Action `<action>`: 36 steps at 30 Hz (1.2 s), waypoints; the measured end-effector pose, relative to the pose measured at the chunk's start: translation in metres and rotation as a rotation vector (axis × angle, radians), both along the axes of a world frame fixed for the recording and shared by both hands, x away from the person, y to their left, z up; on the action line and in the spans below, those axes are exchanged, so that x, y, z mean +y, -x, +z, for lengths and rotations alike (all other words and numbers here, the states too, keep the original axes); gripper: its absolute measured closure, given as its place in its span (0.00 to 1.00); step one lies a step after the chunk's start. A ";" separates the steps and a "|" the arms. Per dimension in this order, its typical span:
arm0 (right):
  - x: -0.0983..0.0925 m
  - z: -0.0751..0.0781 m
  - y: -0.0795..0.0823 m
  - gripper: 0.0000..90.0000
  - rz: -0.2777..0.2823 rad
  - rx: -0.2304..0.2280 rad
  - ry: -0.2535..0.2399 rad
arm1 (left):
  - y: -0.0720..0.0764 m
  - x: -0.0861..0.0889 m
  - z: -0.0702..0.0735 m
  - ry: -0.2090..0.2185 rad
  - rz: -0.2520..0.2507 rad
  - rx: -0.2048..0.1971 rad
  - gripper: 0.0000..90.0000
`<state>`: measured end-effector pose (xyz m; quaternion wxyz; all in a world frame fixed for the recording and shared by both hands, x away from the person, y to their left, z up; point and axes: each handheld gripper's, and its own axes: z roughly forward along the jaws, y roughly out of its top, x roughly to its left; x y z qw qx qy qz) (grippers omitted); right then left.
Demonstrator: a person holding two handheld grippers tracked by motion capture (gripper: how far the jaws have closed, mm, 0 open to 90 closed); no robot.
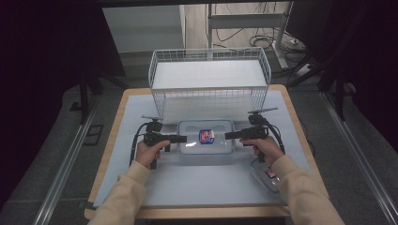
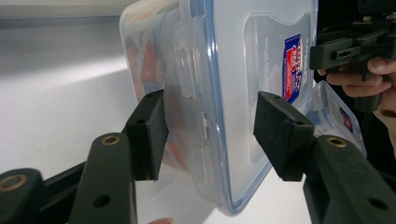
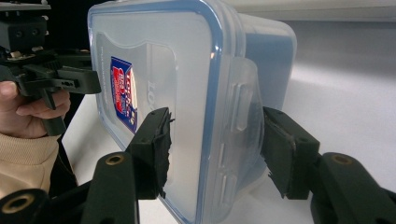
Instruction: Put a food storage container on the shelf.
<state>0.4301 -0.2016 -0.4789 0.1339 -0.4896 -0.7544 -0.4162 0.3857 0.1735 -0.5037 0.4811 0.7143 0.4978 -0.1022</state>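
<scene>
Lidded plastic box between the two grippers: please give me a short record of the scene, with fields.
box: clear lidded box with blue seal and a red-blue label, on the table
left gripper: at the box's left end, jaws either side of the lid clasp
right gripper: at the box's right end, the same
contact: pads close to the box, pressing not certain
behind: white wire basket
near right forearm: second small container

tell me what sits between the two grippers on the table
The clear lidded container lies between the left gripper and right gripper, one at each end, as the high view shows.
</scene>
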 end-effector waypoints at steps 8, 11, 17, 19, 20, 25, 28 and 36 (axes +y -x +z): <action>-0.002 0.000 0.002 0.51 0.016 -0.018 -0.005 | 0.001 0.002 -0.001 0.005 -0.019 -0.016 0.53; -0.002 0.000 0.003 0.51 0.023 -0.026 -0.006 | 0.002 0.003 -0.001 0.007 -0.026 -0.019 0.54; -0.003 0.000 0.004 0.51 0.032 -0.039 -0.005 | 0.002 0.004 -0.001 0.013 -0.031 -0.022 0.54; -0.003 0.000 0.004 0.52 0.031 -0.040 -0.005 | 0.003 0.004 -0.001 0.014 -0.030 -0.023 0.55; -0.003 0.000 0.005 0.52 0.028 -0.042 -0.005 | 0.003 0.004 -0.001 0.015 -0.028 -0.023 0.55; -0.002 0.000 0.007 0.51 0.016 -0.043 -0.007 | 0.005 0.002 0.000 0.006 -0.016 -0.028 0.55; -0.002 0.001 0.009 0.51 0.010 -0.036 -0.008 | 0.006 0.002 0.000 0.003 -0.020 -0.022 0.54; -0.009 0.012 0.015 0.53 -0.011 -0.068 -0.027 | 0.010 -0.003 0.005 0.025 -0.019 -0.031 0.54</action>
